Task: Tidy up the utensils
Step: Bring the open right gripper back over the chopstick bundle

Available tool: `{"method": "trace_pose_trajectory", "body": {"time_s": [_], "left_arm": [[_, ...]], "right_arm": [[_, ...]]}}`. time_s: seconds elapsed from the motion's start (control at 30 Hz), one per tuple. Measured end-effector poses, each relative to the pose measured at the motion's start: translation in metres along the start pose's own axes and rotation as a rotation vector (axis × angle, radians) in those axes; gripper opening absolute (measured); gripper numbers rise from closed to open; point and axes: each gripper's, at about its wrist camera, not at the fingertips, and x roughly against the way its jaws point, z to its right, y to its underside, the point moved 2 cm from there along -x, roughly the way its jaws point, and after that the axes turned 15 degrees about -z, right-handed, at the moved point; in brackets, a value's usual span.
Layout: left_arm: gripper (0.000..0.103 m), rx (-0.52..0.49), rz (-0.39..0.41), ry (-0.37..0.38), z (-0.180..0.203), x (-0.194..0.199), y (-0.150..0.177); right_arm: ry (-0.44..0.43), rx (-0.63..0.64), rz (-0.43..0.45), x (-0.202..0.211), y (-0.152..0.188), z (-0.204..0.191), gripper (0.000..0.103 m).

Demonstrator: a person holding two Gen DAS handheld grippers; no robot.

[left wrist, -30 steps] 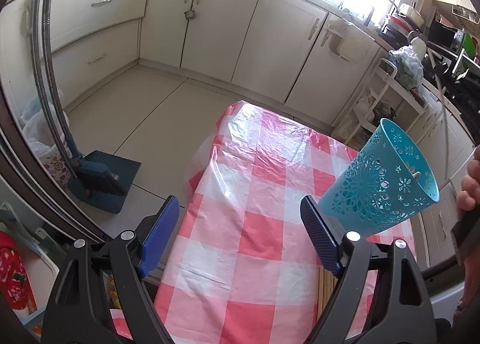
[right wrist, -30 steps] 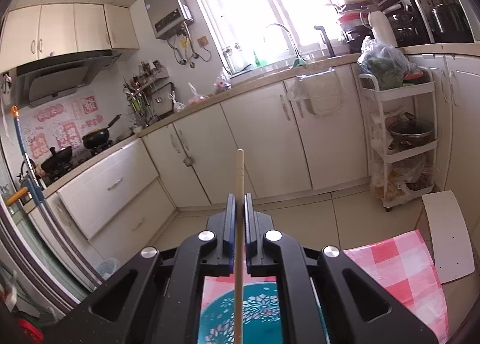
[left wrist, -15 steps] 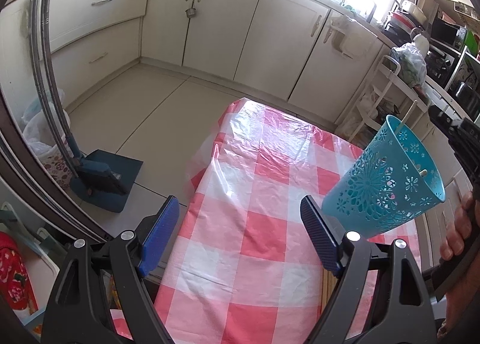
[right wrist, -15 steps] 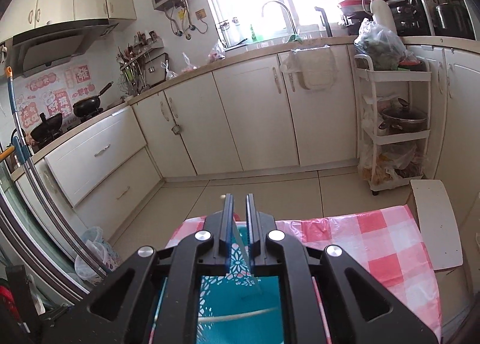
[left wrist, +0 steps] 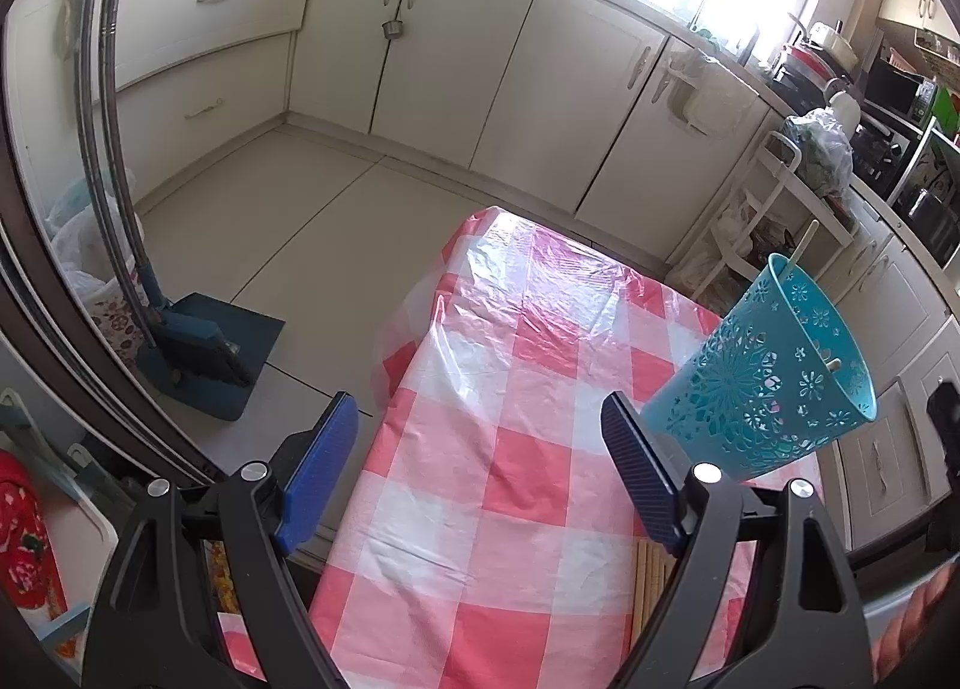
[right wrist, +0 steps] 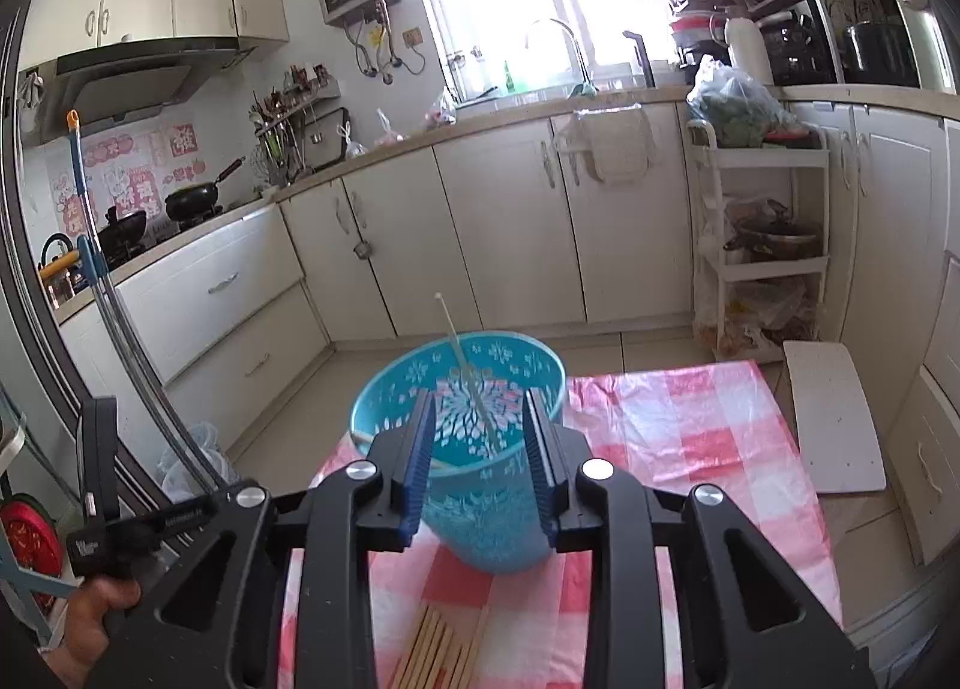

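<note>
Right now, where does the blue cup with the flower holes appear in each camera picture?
Left wrist view: the blue cup stands at the right, beside the gripper's right finger.
Right wrist view: the blue cup is at the centre, just beyond the opening fingers, with a chopstick inside.
Shared landmark: the checked tablecloth under the cup.

Left wrist view: the scene is seen from behind the left gripper (left wrist: 480,449), angled steeply down over the checked tablecloth (left wrist: 480,479) toward the floor and lower cabinets.
Right wrist view: the room is seen from behind the right gripper (right wrist: 478,437), tilted less steeply, toward the window and counter.
Nearness: the blue basket (right wrist: 459,437) is seen close up just beyond the right fingers; in the left view it (left wrist: 762,383) is set at the right edge.
Shared: basket, tablecloth (right wrist: 660,437), white trolley (right wrist: 762,245), lower cabinets.
</note>
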Motion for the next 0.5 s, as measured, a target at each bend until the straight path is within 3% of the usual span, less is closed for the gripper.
{"method": "trace_pose_trajectory", "body": {"time_s": [0.23,0.5], "left_arm": [[0.080,0.011,-0.005,0.002,-0.004,0.000,0.001],[0.080,0.014,-0.009,0.002,-0.006,0.000,0.002]], "right_arm": [[0.000,-0.045,-0.205,-0.030,0.069,0.000,0.030],[0.002,-0.041,-0.340,-0.051,0.115,-0.005,0.030]]}}
